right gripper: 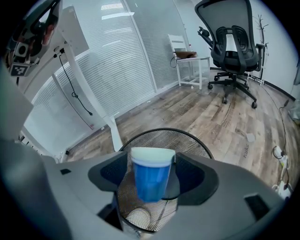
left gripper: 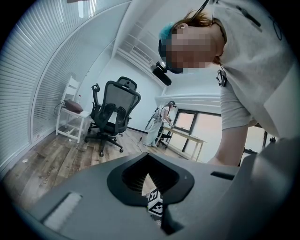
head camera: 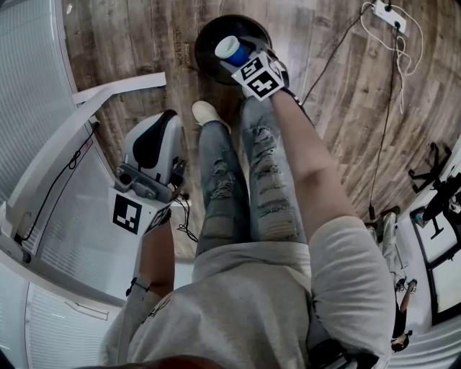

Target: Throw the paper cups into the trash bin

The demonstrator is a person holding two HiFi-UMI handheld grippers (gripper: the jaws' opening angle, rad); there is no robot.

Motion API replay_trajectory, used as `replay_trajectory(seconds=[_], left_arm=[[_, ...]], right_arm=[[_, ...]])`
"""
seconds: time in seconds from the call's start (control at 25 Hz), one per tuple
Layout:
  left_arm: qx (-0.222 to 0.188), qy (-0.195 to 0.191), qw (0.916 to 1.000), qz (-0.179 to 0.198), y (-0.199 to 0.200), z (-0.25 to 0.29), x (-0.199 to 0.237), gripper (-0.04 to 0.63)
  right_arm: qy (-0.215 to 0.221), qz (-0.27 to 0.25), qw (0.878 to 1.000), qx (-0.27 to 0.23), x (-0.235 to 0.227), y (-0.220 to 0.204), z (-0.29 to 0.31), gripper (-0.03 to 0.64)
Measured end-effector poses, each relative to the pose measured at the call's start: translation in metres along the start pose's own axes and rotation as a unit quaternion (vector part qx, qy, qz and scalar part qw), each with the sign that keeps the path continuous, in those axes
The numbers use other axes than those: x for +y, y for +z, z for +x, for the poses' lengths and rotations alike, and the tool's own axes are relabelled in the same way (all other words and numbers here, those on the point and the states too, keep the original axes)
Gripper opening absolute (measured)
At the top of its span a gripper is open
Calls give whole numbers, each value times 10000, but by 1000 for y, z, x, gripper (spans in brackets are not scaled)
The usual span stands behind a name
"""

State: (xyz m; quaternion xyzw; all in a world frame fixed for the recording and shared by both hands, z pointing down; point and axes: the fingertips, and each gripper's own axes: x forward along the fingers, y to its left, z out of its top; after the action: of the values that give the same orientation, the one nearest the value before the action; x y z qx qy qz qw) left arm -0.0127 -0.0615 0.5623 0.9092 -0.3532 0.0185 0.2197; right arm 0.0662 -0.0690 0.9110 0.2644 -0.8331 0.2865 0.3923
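Observation:
A blue paper cup [right gripper: 151,174] with a white rim sits between the jaws of my right gripper [right gripper: 152,177]. It is directly over the black mesh trash bin [right gripper: 164,132]. The jaws stand apart, mesh shows through a gap on the cup's left side, and the cup looks slightly blurred. A pale round cup [right gripper: 138,216] lies at the bin's bottom. From the head, the cup [head camera: 232,49] and right gripper [head camera: 241,58] hang above the bin [head camera: 205,32]. My left gripper [head camera: 155,140] is held back by the left thigh, its jaws [left gripper: 150,187] together and holding nothing.
The person's legs [head camera: 238,187] stand just short of the bin. A white table [head camera: 79,115] runs along the left. Cables and a power strip [head camera: 389,14] lie on the wood floor at right. A black office chair [right gripper: 232,47] and a white stool [right gripper: 187,58] stand farther off.

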Motion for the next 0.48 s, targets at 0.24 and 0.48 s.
replay_trajectory(seconds=[0.24, 0.48], left_arm=[[-54, 0, 10000, 21, 3, -2, -2, -6], [-66, -28, 10000, 54, 7, 0, -8, -6]], right_arm=[[-46, 54, 10000, -29, 0, 6, -2, 296], [-114, 97, 9999, -70, -4, 9, -12, 296]])
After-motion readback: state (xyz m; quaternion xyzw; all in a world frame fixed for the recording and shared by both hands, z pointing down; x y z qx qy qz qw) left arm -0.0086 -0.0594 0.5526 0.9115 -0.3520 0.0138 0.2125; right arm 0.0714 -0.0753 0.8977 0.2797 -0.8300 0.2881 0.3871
